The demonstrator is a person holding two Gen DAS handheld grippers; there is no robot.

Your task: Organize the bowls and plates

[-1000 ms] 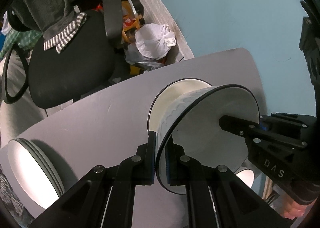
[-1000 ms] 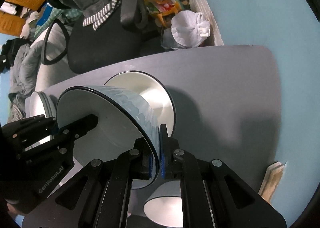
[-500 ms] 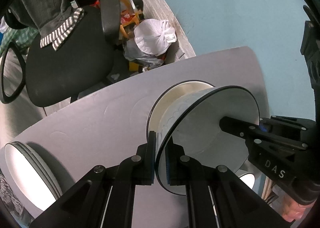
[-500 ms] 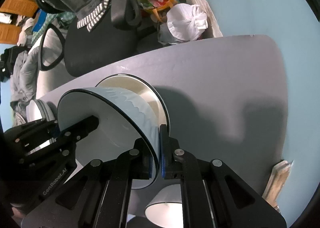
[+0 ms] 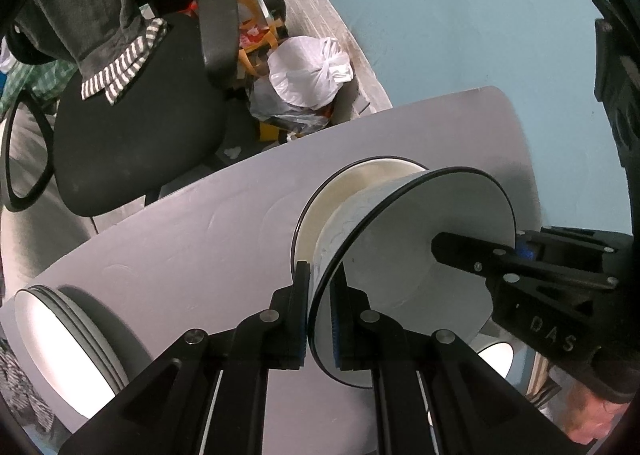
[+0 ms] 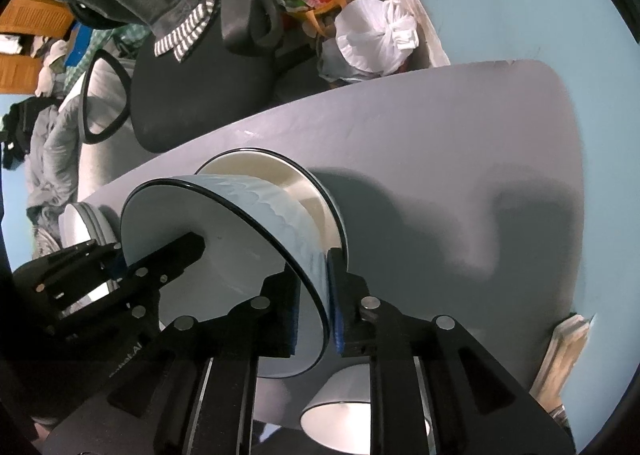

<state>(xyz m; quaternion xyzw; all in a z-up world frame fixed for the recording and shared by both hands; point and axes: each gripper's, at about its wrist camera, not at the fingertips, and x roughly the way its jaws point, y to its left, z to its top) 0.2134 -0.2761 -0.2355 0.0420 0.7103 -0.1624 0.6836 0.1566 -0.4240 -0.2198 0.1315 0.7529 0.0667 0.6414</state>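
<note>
Both the left gripper (image 5: 320, 315) and right gripper (image 6: 314, 305) are clamped on opposite rims of one bowl (image 5: 416, 275), held just over the cream bowl (image 5: 348, 211) on the grey table (image 5: 192, 239), mouth facing near, ready to nest

- Bowl (image 5: 416, 279): white inside, black rim, pale blue wavy pattern outside.
- Plate (image 5: 352, 191) beyond it: cream, black edge.
- Table (image 6: 440, 159): grey.
- Chair (image 5: 132, 127): black.
- Far bag (image 5: 304, 73): white.
- Wall (image 5: 460, 15): light blue.
</note>
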